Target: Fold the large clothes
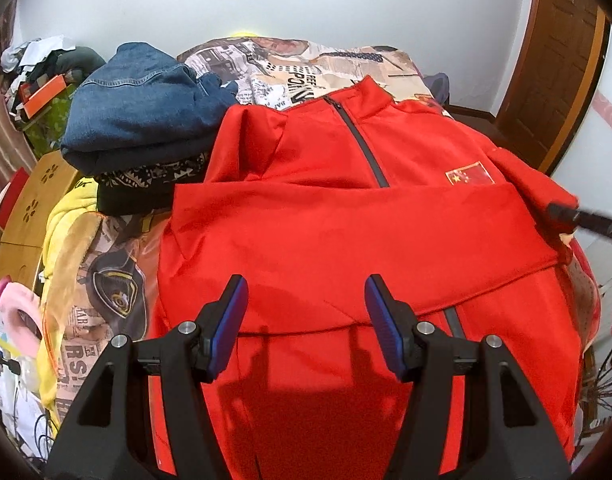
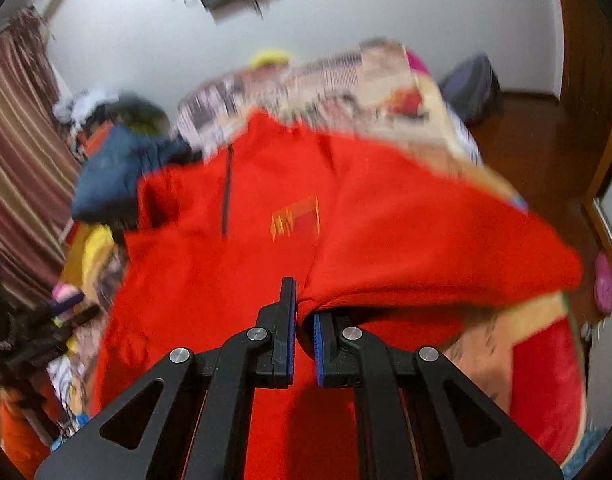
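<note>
jacket (image 1: 326, 216): lying face up on the patterned bedspread (image 1: 290, 68), collar at the far end, zipper (image 1: 358, 140) running near-to-far down the middle; one sleeve already lying crosswise over the chest.
right gripper (image 2: 304, 320): pinching the other sleeve (image 2: 426, 248) at its cuff end, pads clamped on the red fabric; sleeve hanging lifted off the jacket's right side, view badly blurred.
left gripper (image 1: 306, 320): hovering over the jacket's near hem, jaws apart, gripping nothing.
key relation: held sleeve sitting right of the zipper, folded sleeve's long axis lying across it; looking like the next carry goes leftward over the flag patch (image 1: 470, 176), landing parallel on the first sleeve.
nearer hand: right, already holding; left only free for pinning the body near the hem.
neighbours: denim pile (image 1: 146, 108) touching the jacket's left shoulder, probably limiting overshoot room there.
risk: judging slack fleece likely bunching at the shoulder if dropped early.
</note>
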